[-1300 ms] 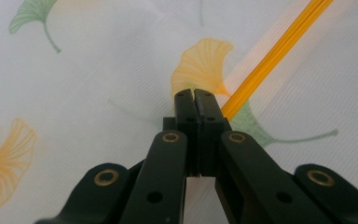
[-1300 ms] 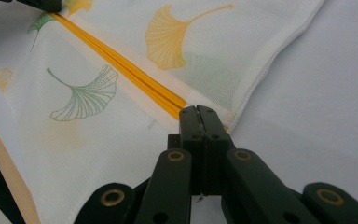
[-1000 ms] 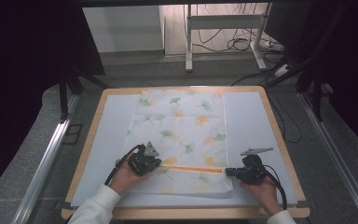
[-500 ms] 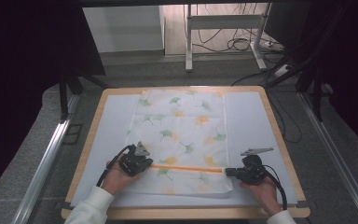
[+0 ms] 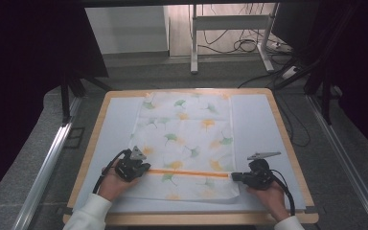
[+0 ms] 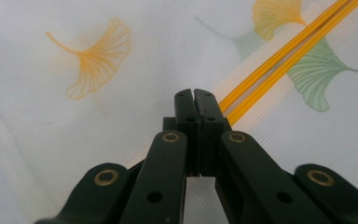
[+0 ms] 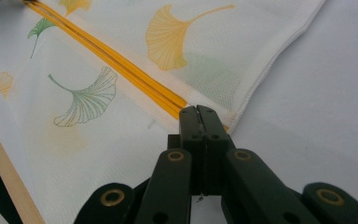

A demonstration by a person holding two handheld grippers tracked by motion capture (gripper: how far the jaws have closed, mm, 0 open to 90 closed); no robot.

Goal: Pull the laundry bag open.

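A white mesh cloth [image 5: 187,129] printed with ginkgo leaves lies flat on the white table top [image 5: 261,124]. An orange zip-like strip [image 5: 189,173] runs across its near part. My left gripper [image 5: 144,170] sits at the strip's left end, its jaws pressed together, as the left gripper view shows [image 6: 195,93], with the strip [image 6: 284,51] running in under them. My right gripper [image 5: 234,176] is at the strip's right end on the cloth's edge, and its jaws [image 7: 197,111] are shut where the strip [image 7: 121,65] stops. What lies between either pair of jaws is hidden.
A wooden rim [image 5: 290,143] frames the table top, and bare white surface flanks the cloth on both sides. Beyond the table a metal stand [image 5: 194,43] and cables [image 5: 249,45] rest on the floor. Metal rails [image 5: 48,163] run along each side.
My left gripper has slid to the left along the cloth, and the visible orange strip has grown longer on that side. The right gripper has stayed put.
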